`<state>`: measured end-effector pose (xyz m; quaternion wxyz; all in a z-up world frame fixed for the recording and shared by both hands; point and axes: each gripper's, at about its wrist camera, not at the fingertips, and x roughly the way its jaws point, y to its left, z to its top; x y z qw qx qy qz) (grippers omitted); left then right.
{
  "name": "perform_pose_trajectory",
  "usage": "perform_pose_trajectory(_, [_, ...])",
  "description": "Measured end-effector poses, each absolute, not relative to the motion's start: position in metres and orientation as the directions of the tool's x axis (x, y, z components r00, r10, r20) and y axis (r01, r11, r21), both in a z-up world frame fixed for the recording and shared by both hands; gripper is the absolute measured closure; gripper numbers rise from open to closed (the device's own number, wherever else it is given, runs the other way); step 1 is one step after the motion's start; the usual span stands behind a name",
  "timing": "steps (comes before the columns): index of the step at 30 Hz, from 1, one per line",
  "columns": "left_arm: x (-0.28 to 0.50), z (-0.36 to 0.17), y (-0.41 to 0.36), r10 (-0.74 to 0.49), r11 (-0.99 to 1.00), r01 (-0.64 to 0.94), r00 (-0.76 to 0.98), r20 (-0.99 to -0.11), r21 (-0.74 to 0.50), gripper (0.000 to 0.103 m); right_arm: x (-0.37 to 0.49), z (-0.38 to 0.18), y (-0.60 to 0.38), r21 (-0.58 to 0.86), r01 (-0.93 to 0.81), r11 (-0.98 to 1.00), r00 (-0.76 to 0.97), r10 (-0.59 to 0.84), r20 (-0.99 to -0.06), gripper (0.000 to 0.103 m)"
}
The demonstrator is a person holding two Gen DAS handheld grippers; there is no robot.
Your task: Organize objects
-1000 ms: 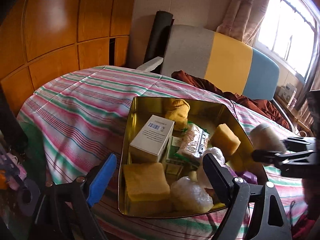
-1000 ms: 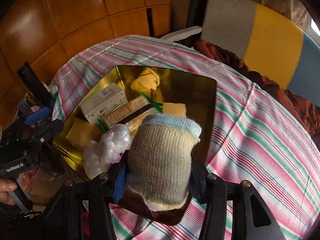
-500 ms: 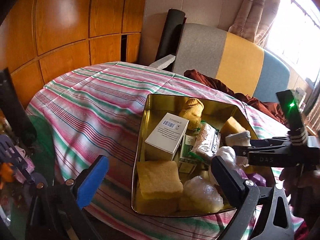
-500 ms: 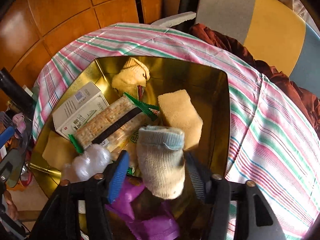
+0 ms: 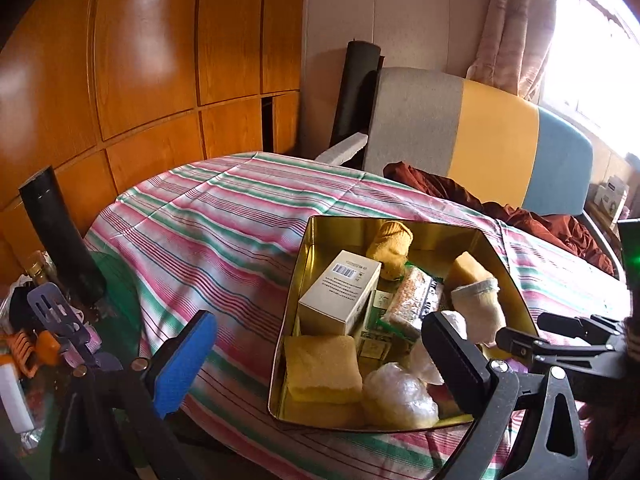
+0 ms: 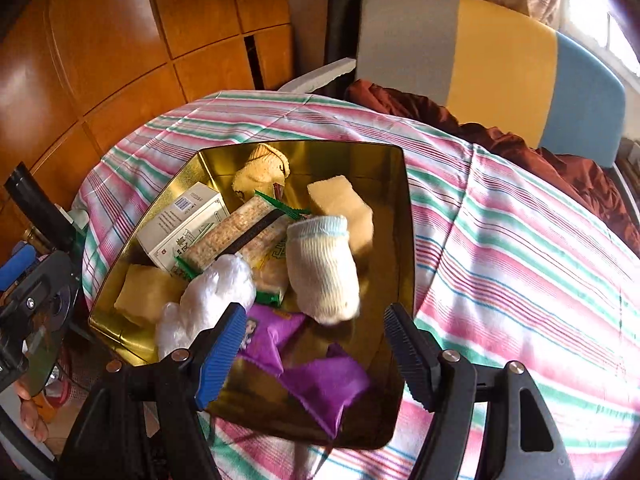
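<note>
**Sock lands in the gold tin**

On the striped tablecloth [image 6: 520, 248] stands the gold tin [image 6: 404, 200]. The rolled sock [image 6: 320, 268] lies inside it, on the snack packets and against a sponge [image 6: 340, 204]. The right gripper [image 6: 316, 356] hangs above, jaws apart and empty; the left gripper [image 5: 320, 352] gapes wide, empty too. Placing looks done; next calls for finding another loose item.

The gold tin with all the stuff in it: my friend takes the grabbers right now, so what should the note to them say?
Right gripper: open, nothing between its fingers, over the gold tin's near end.
Left gripper: wide open, empty, beside the tin.
In the tin: cream sock, white box, cracker packs, yellow sponges, plastic-wrapped bundles, purple packets.
Done: sock is in the tin.
Left: nothing loose shows on the striped cloth.
</note>
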<state>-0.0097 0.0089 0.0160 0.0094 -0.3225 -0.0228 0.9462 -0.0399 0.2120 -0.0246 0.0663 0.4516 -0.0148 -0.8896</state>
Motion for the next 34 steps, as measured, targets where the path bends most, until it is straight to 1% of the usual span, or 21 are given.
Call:
perform_pose_trajectory(3, [-0.002, 0.017, 0.012, 0.049, -0.998, -0.017, -0.791, -0.609, -0.058, 0.000, -0.023, -0.023, 0.214, 0.074, 0.067, -0.995, -0.613, -0.099, -0.784, 0.030])
perform_pose_trajectory(8, [0.003, 0.016, 0.019, 0.079, -0.996, -0.038, -0.777, -0.624, -0.080, 0.000, 0.004, -0.014, 0.220, 0.009, -0.040, -0.999, -0.690, 0.021, -0.723, 0.029])
perform_pose_trajectory(12, [0.009, 0.015, 0.025, 0.084, -0.996, -0.048, -0.780, -0.621, -0.075, 0.000, 0.011, -0.008, 0.222, -0.024, -0.071, -0.997, -0.718, 0.068, -0.693, 0.028])
perform_pose_trajectory(18, [0.012, 0.015, 0.024, 0.093, -0.995, -0.052, -0.779, -0.620, -0.083, 0.000, 0.011, -0.004, 0.217, -0.033, -0.065, -0.997, -0.729, 0.070, -0.681, 0.028])
perform_pose_trajectory(27, [0.014, 0.013, 0.019, 0.066, -0.997, -0.029, -0.794, -0.604, -0.071, 0.000, 0.009, -0.004, 0.202, -0.044, -0.051, -0.998, -0.736, 0.068, -0.674, 0.028])
perform_pose_trajectory(34, [0.010, 0.009, 0.011, 0.065, -0.995, -0.007, -0.783, -0.619, -0.095, 0.000, 0.007, -0.008, 0.198, -0.045, -0.044, -0.998, -0.728, 0.063, -0.682, 0.028])
